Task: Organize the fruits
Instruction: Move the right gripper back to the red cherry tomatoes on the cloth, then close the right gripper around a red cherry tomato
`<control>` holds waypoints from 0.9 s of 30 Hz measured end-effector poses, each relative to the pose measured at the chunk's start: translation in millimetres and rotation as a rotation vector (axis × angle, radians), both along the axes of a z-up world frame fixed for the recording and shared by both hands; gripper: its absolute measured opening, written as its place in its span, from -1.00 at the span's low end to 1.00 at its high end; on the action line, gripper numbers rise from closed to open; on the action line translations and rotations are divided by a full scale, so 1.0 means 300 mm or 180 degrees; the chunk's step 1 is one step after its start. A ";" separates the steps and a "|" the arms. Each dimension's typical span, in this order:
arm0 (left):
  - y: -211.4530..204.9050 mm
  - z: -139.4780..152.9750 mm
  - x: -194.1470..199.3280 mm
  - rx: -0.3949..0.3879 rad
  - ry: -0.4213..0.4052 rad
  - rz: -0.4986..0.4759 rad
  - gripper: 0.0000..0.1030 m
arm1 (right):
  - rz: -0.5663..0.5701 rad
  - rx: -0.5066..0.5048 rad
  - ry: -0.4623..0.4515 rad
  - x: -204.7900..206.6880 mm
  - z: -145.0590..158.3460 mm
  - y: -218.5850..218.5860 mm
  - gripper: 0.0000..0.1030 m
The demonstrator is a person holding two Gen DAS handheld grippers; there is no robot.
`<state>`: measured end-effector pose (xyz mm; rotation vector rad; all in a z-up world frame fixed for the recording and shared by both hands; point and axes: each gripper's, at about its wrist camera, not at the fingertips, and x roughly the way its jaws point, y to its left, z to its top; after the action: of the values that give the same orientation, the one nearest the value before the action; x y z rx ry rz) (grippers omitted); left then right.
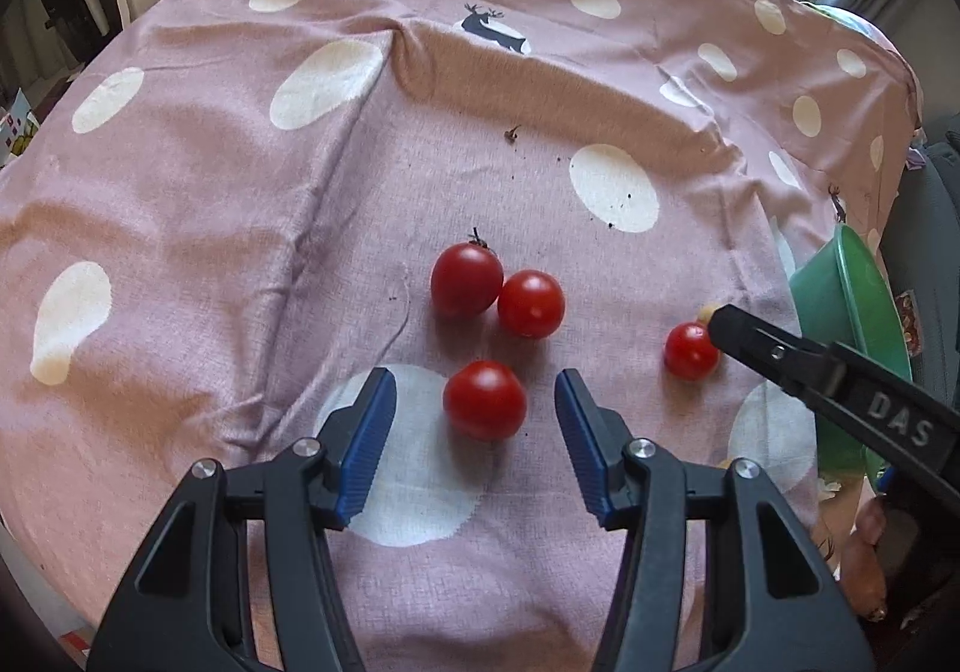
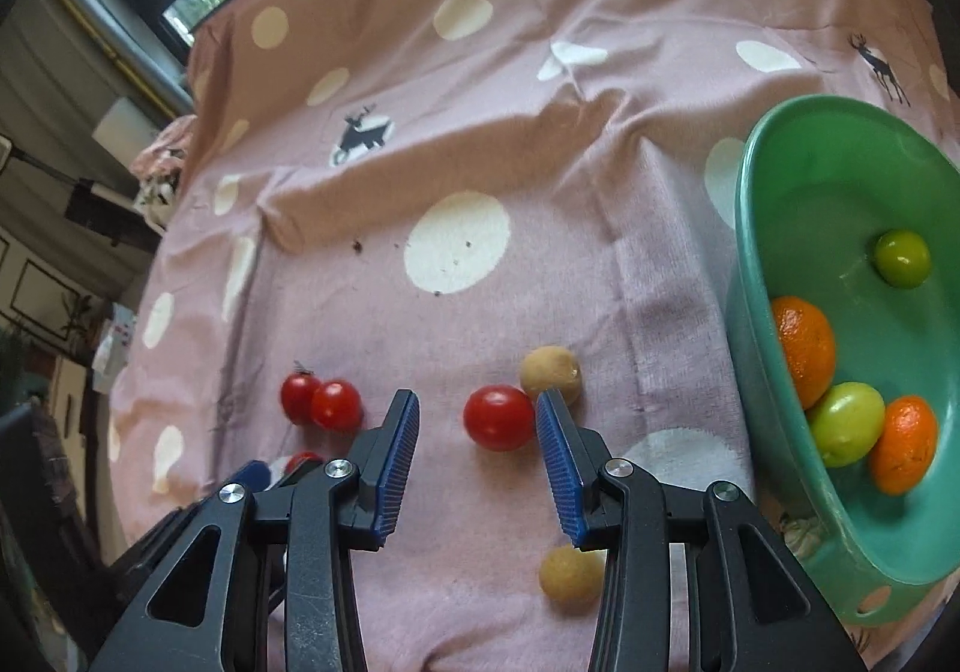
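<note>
Several red cherry tomatoes lie on the pink dotted cloth (image 1: 180,204). My left gripper (image 1: 475,397) is open, with one tomato (image 1: 485,399) between its blue pads. Two touching tomatoes (image 1: 495,291) lie just beyond it. My right gripper (image 2: 477,420) is open around another tomato (image 2: 499,417), which also shows in the left wrist view (image 1: 690,351). A tan round fruit (image 2: 551,373) touches that tomato on its far right side. A second tan fruit (image 2: 570,573) lies under the right finger. The pair of tomatoes (image 2: 321,402) shows at left.
A green bowl (image 2: 756,228) stands at the right with two oranges (image 2: 804,348), (image 2: 903,444) and two green fruits (image 2: 849,423), (image 2: 902,258). The bowl's rim (image 1: 852,276) shows in the left wrist view. A fold in the cloth (image 1: 414,54) crosses the far side. Dark crumbs (image 1: 512,134) lie there.
</note>
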<state>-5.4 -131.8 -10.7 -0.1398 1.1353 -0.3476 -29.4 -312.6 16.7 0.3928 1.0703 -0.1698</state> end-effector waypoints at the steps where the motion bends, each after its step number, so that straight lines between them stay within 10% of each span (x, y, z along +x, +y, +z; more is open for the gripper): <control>1: -0.003 -0.003 0.001 0.0016 0.0009 0.0000 0.02 | -0.0027 -0.0014 0.0038 0.005 -0.012 -0.002 -0.17; 27: -0.013 -0.025 0.010 0.0049 0.0052 0.0011 -0.44 | -0.0084 -0.0260 0.0229 0.068 -0.090 0.053 -0.36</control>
<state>-2.4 -135.7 -18.3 -0.1312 1.1536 -0.3352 -8.9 -296.7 -10.2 0.3294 1.1255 -0.2519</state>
